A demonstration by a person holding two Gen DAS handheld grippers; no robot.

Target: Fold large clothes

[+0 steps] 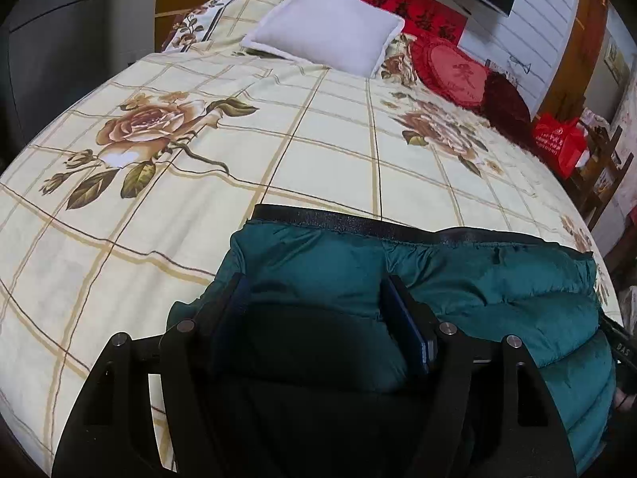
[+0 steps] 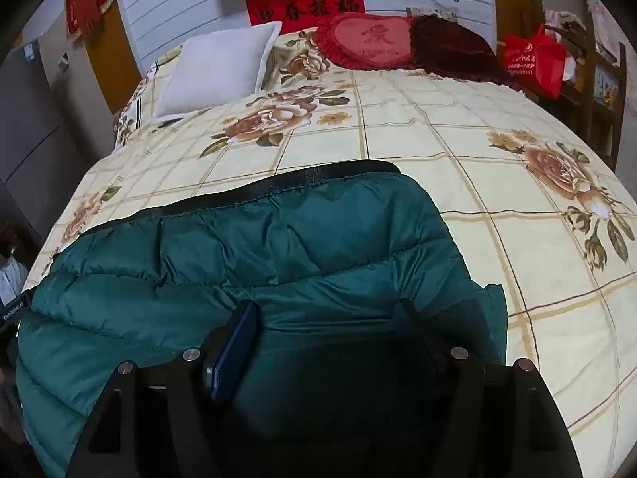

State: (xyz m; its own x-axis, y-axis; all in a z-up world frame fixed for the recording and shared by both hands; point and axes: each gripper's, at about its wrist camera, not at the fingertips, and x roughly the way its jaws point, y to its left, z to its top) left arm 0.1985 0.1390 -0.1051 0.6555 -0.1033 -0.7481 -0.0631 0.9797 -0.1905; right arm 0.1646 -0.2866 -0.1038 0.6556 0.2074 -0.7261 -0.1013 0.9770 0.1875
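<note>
1. Teal quilted fabric fills the lower half of your left wrist view: 1 puffy jacket [image 1: 458,290] lies on the bed [image 1: 199,219], its black elastic hem [image 1: 342,219] turned toward the pillows. Your left gripper [image 1: 316,310] has its 2 fingers set wide apart with a fold of the jacket bulging between them; the pads sit beside the cloth and do not look pressed into it, so the jaws read as open.

2. Still in the left view, you can count 1 white pillow [image 1: 330,36], 1 red heart-shaped cushion [image 1: 454,67] and 1 dark maroon cushion [image 1: 505,105] at the bed's head. 1 red bag [image 1: 561,139] stands off the bed's right edge; what is in it you cannot tell.

3. In your right wrist view the same jacket [image 2: 239,263] spreads left and below, its hem [image 2: 278,185] arcing across the checked rose-print cover. Your right gripper [image 2: 326,330] likewise stands with its 2 fingers wide, jacket cloth lying between them, not clamped.

4. The right view shows you more: the red banner [image 2: 306,2] on the wall in full, 1 red hanging cloth [image 2: 89,0] at upper left, and the red bag [image 2: 533,59] resting by a wooden chair [image 2: 605,91]. The white pillow [image 2: 219,71] and both cushions show here too.
</note>
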